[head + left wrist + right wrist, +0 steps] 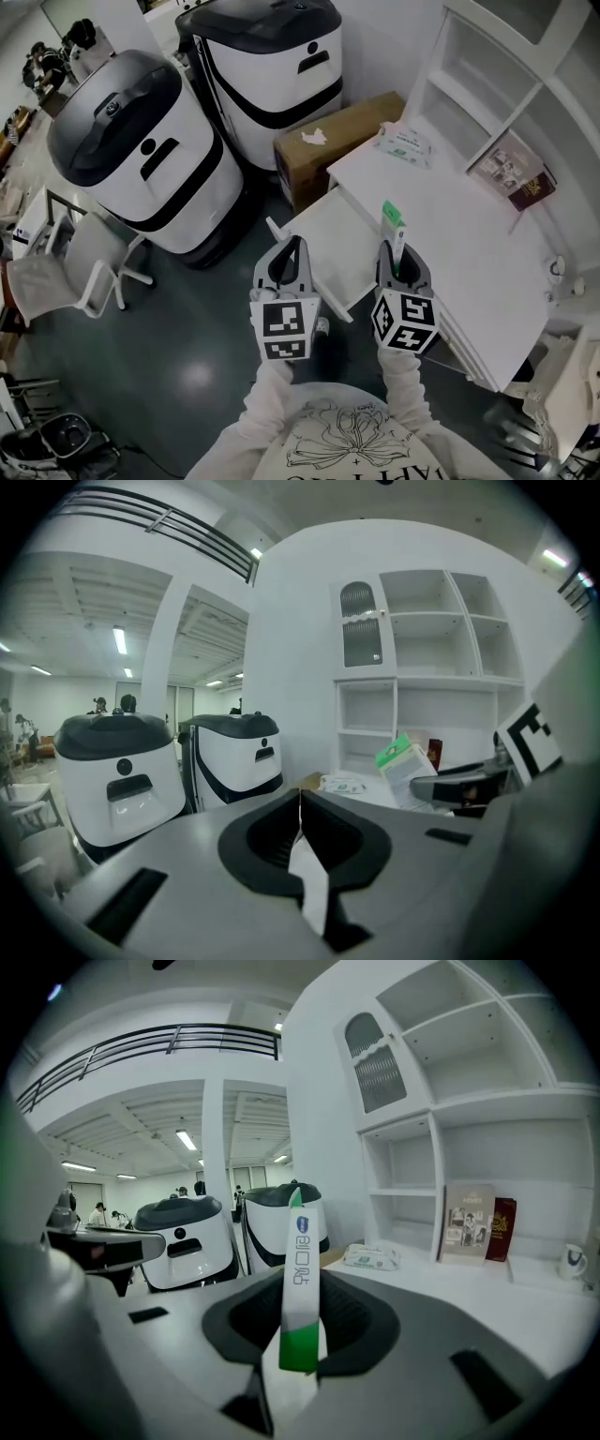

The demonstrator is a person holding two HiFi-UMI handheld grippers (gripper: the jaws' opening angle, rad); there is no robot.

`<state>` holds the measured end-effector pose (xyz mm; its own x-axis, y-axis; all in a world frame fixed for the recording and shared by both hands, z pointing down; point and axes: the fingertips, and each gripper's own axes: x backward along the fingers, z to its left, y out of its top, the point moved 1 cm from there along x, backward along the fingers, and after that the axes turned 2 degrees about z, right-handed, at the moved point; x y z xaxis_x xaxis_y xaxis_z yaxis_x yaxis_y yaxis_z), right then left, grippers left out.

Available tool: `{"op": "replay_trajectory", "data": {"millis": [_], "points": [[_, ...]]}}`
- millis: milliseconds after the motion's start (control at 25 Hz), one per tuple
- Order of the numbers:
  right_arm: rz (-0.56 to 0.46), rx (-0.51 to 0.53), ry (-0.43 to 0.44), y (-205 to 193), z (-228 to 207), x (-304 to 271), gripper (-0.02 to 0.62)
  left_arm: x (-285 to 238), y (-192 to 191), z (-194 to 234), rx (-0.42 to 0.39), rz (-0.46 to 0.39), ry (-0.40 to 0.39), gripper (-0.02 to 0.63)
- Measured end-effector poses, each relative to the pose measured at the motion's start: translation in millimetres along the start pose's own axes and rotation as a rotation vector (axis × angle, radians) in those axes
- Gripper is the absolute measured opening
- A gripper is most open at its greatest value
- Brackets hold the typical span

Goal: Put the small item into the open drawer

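**A:** Where was the small item?

**B:** The narrow white-and-green pack (pixel 301 1274) stood nearly upright, its lower end clamped in the right tongs (pixel 399 253). It was lifted clear of every surface.

**A:** And against the drawer?

**B:** In the head view the pack showed over the right side of the open drawer (pixel 319 246), close to where the drawer met the white tabletop (pixel 469 253). It was not inside.

**A:** The other hand?

**B:** The left tongs (pixel 300 803) were pressed together with nothing between them, held just left of the right pair, over the drawer's near edge.

**A:** What lay around them?

**B:** Far on the tabletop sat a pack of wipes (pixel 405 142). Two books (pixel 514 171) leaned in the white shelf unit (pixel 487 66) at the far right, and a small mug (pixel 556 269) stood at the right edge. A cardboard box (pixel 337 141) sat on the floor beyond the drawer. To the left were two large white-and-black machines (pixel 141 155) and a white chair (pixel 80 272).
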<state>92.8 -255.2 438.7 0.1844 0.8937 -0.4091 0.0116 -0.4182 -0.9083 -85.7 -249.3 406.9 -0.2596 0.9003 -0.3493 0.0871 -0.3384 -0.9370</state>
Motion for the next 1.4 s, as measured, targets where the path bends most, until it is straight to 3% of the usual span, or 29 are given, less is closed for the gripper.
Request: {"op": "replay_trajectory", "data": {"millis": [400, 840, 1400], "points": [[0.104, 0.027, -0.005, -27.3, 4.6, -53.9, 0.089, -47.7, -31.1, 23.8, 0.031, 0.091, -0.023, 0.008], [0.226, 0.05, 0.068, -67.7, 9.2, -107.9, 0.089, -89.3, -66.4, 31.9, 0.06, 0.18, -0.017, 0.008], [0.467, 0.085, 0.14, -177.3, -18.0, -180.5, 0.089, -138.3, -142.5, 20.6, 0.117, 0.335, 0.006, 0.008]]}}
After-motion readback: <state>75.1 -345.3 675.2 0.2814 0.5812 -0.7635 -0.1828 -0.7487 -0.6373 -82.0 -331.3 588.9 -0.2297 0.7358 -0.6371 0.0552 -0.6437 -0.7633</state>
